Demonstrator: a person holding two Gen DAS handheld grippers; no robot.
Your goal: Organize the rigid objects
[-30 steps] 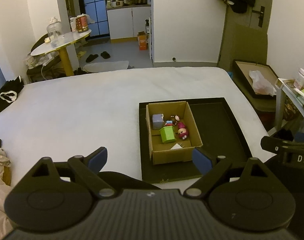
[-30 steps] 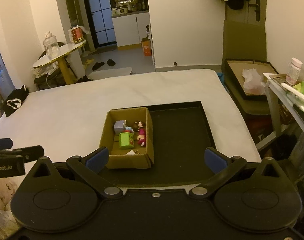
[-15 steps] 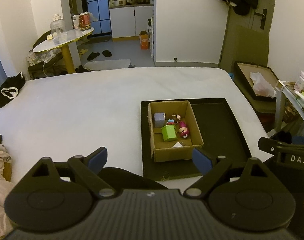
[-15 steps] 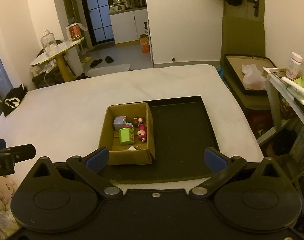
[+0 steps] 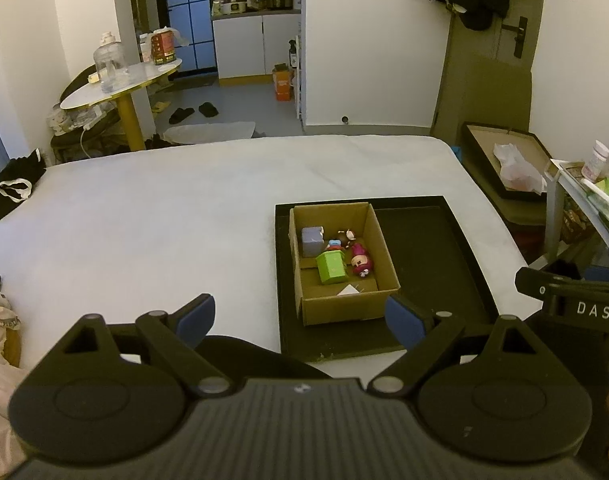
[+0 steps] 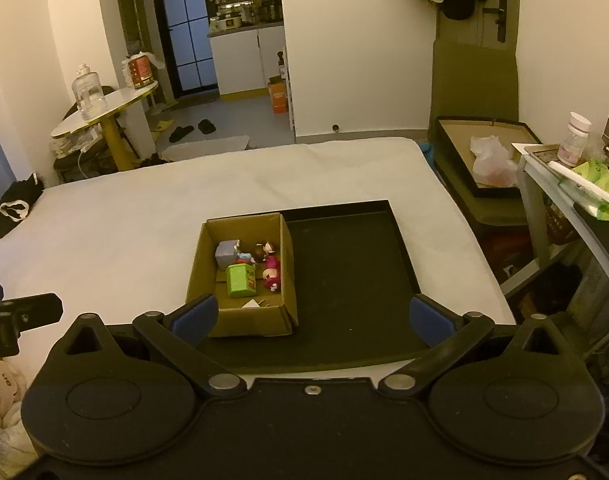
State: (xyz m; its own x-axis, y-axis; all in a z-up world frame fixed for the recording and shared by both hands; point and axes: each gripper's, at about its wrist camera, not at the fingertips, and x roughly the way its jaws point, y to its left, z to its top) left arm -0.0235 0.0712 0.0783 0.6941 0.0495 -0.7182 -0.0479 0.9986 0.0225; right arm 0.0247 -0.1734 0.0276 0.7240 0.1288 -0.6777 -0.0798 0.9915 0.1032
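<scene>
A small cardboard box (image 5: 346,304) (image 6: 240,322) stands in the left part of a black tray (image 5: 456,272) (image 6: 352,280) on a white bed. Inside it lie a green block (image 5: 331,266) (image 6: 241,280), a grey-blue cube (image 5: 312,240) (image 6: 225,253), a pink figure (image 5: 360,262) (image 6: 271,271) and small toys. My left gripper (image 5: 300,320) is open and empty, held back from the box. My right gripper (image 6: 310,316) is open and empty, also short of the tray's near edge.
The white bed (image 5: 164,216) spreads left and behind the tray. A round table (image 5: 120,88) with a jar stands at the back left. A black cloth (image 5: 16,188) lies at the bed's left edge. A shelf (image 6: 564,176) with bottles stands right.
Both grippers have lifted and drawn back slightly, so the box and tray sit a little farther and lower in view. Both stay open and empty.
</scene>
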